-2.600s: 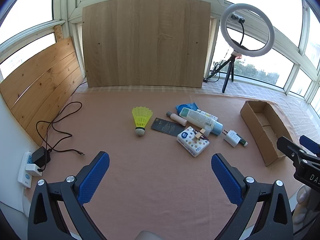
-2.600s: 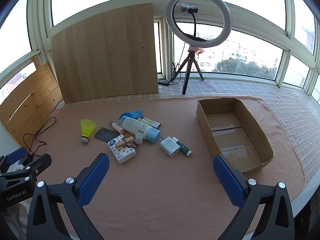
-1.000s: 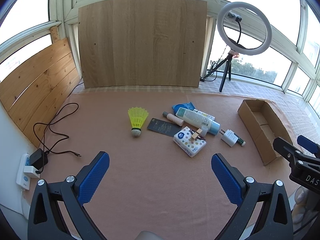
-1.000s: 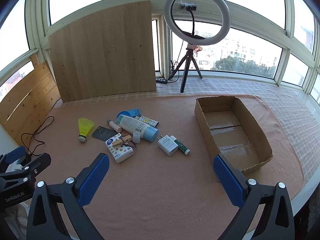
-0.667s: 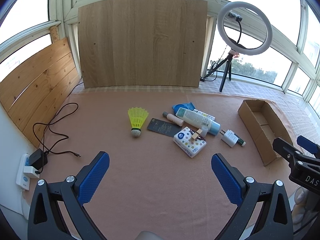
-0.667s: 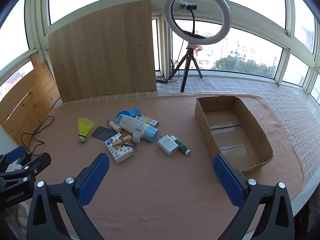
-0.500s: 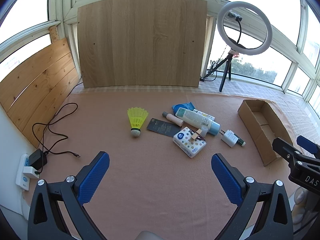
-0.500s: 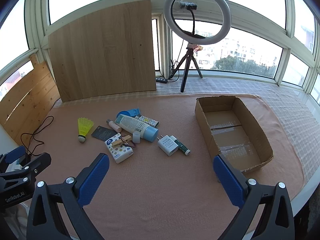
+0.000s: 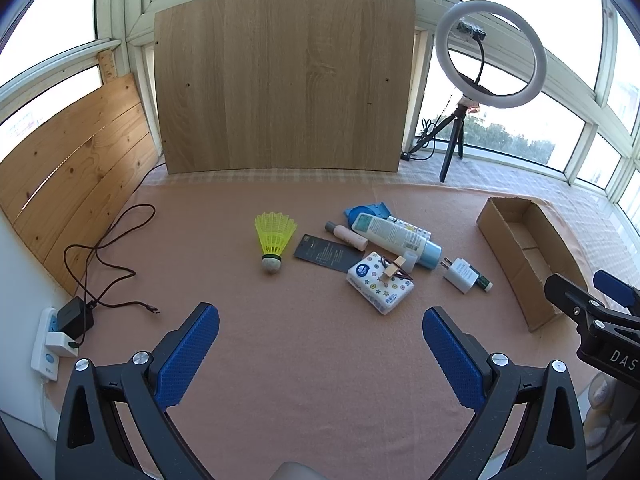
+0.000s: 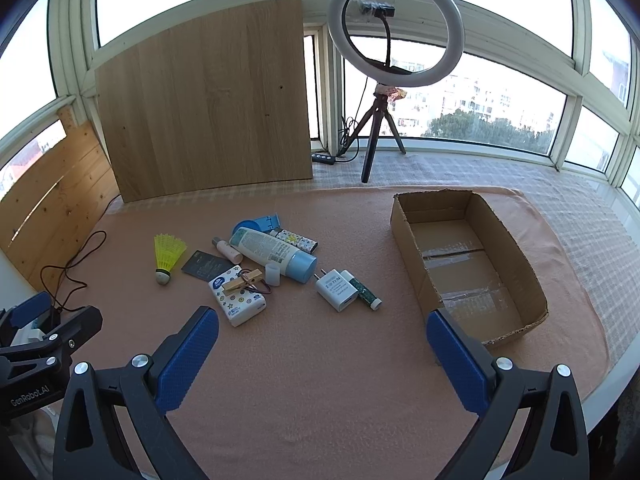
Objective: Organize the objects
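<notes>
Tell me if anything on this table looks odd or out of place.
Mostly just an untidy heap. A wooden clothespin lies on top of the tissue pack, the lotion bottle lies on its side with a small cap loose beside it, and the cardboard box is empty with ragged edges.

"GenRobot.AI" stands in white letters on the black body of the left gripper (image 10: 48, 316), seen low at the left edge of the right wrist view. In the left wrist view the letters "DAS", cut off by the frame edge, stand on the black body of the right gripper (image 9: 588, 292), out past the right finger. Print on the lotion bottle (image 10: 272, 254), the dark card (image 9: 327, 253) and the white charger (image 10: 336, 290) ahead of the tongs is too small to read
</notes>
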### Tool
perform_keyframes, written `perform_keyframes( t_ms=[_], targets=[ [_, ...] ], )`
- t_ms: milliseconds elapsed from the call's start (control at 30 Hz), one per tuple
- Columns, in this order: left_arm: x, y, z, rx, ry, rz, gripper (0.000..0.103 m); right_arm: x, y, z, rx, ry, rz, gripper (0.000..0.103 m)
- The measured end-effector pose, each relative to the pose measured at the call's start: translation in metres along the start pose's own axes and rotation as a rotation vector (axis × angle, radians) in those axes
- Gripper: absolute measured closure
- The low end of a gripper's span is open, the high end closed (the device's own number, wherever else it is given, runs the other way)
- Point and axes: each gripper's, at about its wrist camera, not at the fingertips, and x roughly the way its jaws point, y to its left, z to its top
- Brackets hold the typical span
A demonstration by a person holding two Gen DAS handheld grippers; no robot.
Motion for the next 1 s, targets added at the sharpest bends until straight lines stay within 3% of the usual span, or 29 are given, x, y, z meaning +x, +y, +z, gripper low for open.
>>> perform_keyframes(
  t_ms=[633, 1000],
  targets=[
    [0.012, 0.004, 0.000, -0.007, 0.019, 0.004, 0.000, 0.012, 0.000, 0.001, -0.003, 0.027, -0.007, 0.000],
    [0.045, 0.006, 0.007, 0.004, 0.049, 0.007, 0.000, 0.052, 0.005, 0.020, -0.053, 0.066, 0.023, 0.000]
  ],
)
